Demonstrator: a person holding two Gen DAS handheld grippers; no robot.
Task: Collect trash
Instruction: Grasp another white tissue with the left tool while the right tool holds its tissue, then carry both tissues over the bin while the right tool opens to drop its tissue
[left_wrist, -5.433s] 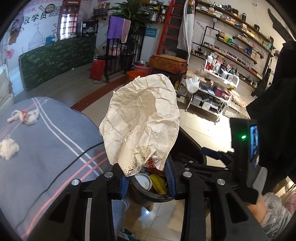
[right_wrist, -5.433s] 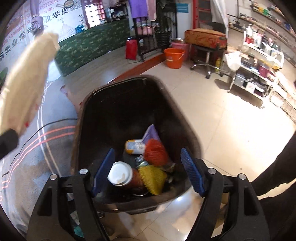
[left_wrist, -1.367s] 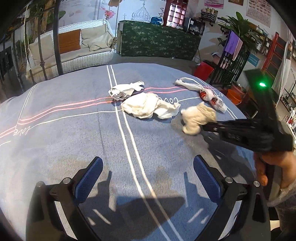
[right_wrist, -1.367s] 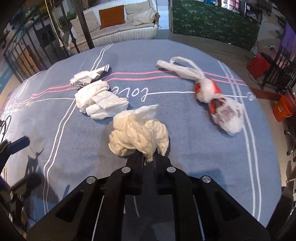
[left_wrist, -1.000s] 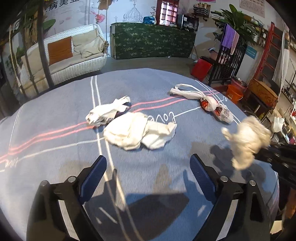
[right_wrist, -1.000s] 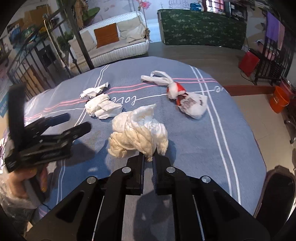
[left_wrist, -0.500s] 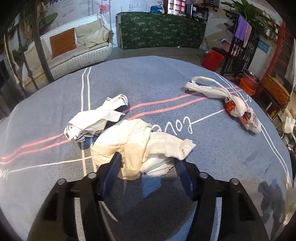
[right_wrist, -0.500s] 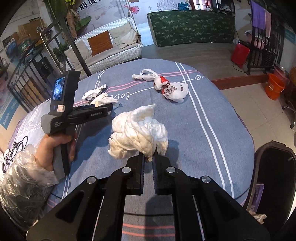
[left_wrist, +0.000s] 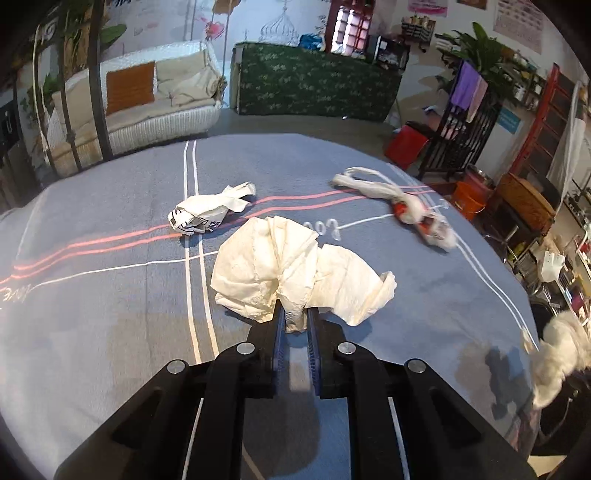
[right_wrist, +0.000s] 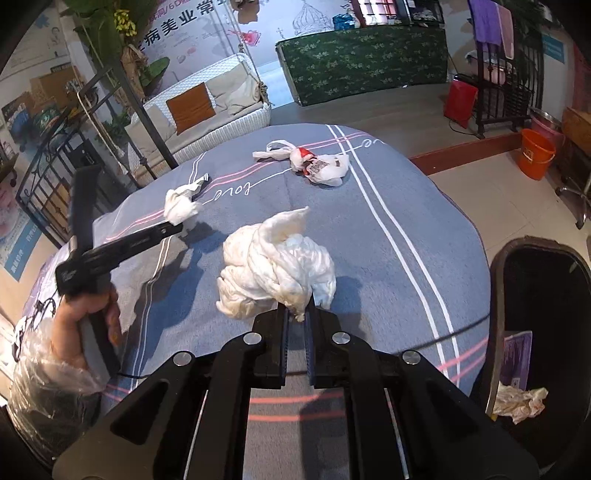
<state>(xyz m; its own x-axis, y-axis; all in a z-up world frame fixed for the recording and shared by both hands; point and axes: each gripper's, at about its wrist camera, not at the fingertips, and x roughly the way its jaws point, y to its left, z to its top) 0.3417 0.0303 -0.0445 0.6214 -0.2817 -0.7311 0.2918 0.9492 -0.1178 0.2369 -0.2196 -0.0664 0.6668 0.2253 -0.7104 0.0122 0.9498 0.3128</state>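
Note:
My left gripper (left_wrist: 295, 325) is shut on a crumpled cream paper wad (left_wrist: 295, 266) that rests on the grey-blue tablecloth (left_wrist: 110, 295). My right gripper (right_wrist: 296, 318) is shut on a balled white plastic bag (right_wrist: 275, 267), held above the cloth near the table's right edge. That bag also shows at the right edge of the left wrist view (left_wrist: 557, 354). The left gripper and its paper wad (right_wrist: 181, 208) show at the left of the right wrist view. The black trash bin (right_wrist: 498, 280) stands beside the table at right, with trash inside.
A small printed paper wad (left_wrist: 207, 214) lies beyond the cream one. A knotted white and red bag (left_wrist: 410, 210) lies at the far right of the table, also in the right wrist view (right_wrist: 317, 166). An orange bucket (right_wrist: 535, 153) stands on the floor.
My left gripper has closed on the cream paper wad. My right gripper has carried the white bag back and right, toward the bin, which now shows more fully.

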